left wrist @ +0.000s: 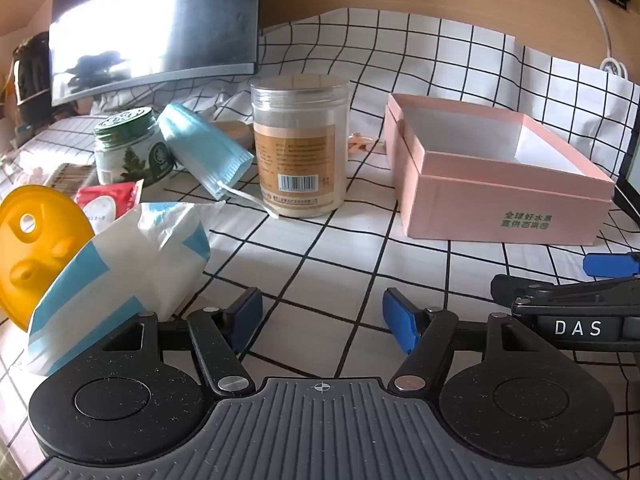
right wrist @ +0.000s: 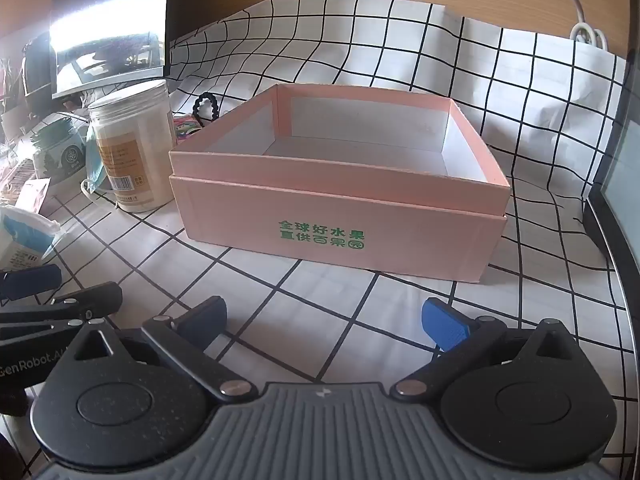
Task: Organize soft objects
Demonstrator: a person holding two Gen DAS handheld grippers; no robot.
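Both jaws stood apart, empty; the white-and-blue soft tissue pack (left wrist: 120, 268) left of the left gripper (left wrist: 320, 320) probably needed grasping next, then the empty pink cardboard box (right wrist: 340, 216) ahead of the right gripper (right wrist: 324, 324).

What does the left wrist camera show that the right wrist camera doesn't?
Only the left wrist view shows the round orange plastic lid and the red-and-white packet.

Only the right wrist view shows the black scalloped hair tie behind the box.

Both share the open pink cardboard box, the clear plastic jar and the blue-and-white tissue pack.
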